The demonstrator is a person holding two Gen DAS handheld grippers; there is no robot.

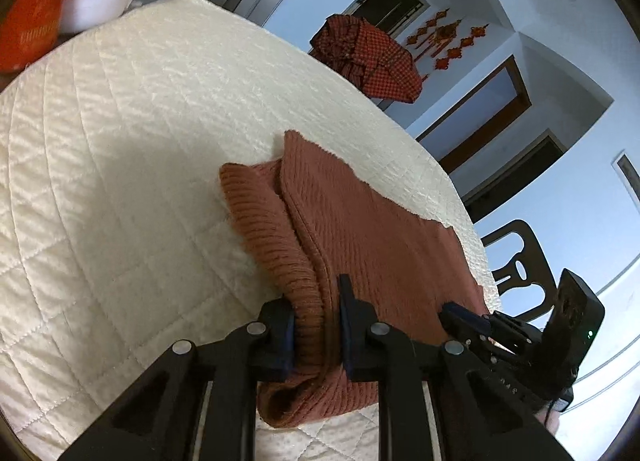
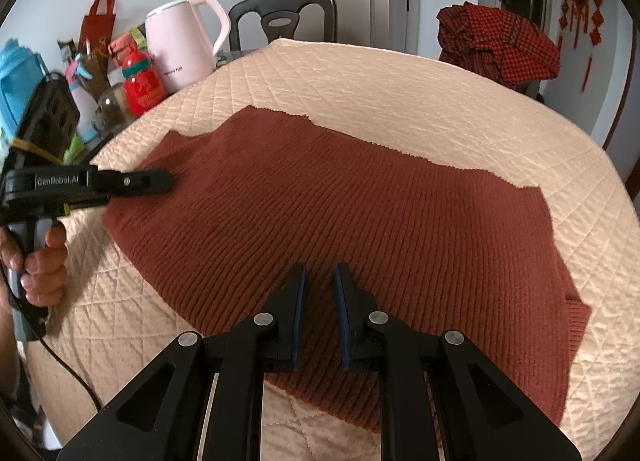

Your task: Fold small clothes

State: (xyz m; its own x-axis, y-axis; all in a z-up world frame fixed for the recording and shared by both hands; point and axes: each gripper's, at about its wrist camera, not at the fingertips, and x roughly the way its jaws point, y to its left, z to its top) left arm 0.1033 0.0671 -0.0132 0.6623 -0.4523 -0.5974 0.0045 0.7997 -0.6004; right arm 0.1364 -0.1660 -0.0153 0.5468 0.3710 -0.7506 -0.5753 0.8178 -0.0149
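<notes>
Left wrist view first: the left gripper [image 1: 316, 325] is clamped on a bunched ridge of the rust knit [image 1: 360, 229], ribbed cuff and fold both squeezed between the pads. The knit runs from the jaws up toward twelve o'clock across the quilted table [image 1: 120, 141]. At three o'clock the right gripper [image 1: 460, 317] sits on the cloth's near edge. My worry here is that the pinch looks thick and uneven; pull sideways and the loose cuff layer at eleven o'clock could slide out and spoil the fold.

Right wrist view now: the knit [image 2: 360, 221] lies spread over the table [image 2: 400, 81], wide and mostly flat. The right gripper [image 2: 320, 293] has its jaws nearly together with a slim gap, tips low over the near hem at six o'clock. I can't tell whether fabric is caught between them, or whether the pads merely rest on top. If empty, a lift leaves that side behind and the cloth skews. At nine o'clock the left gripper [image 2: 160, 181] bites the far edge, a hand [image 2: 44, 265] on its handle. Kettle [image 2: 184, 49] and bottles [image 2: 140, 81] crowd ten o'clock; a wide swing that way could knock them.
</notes>
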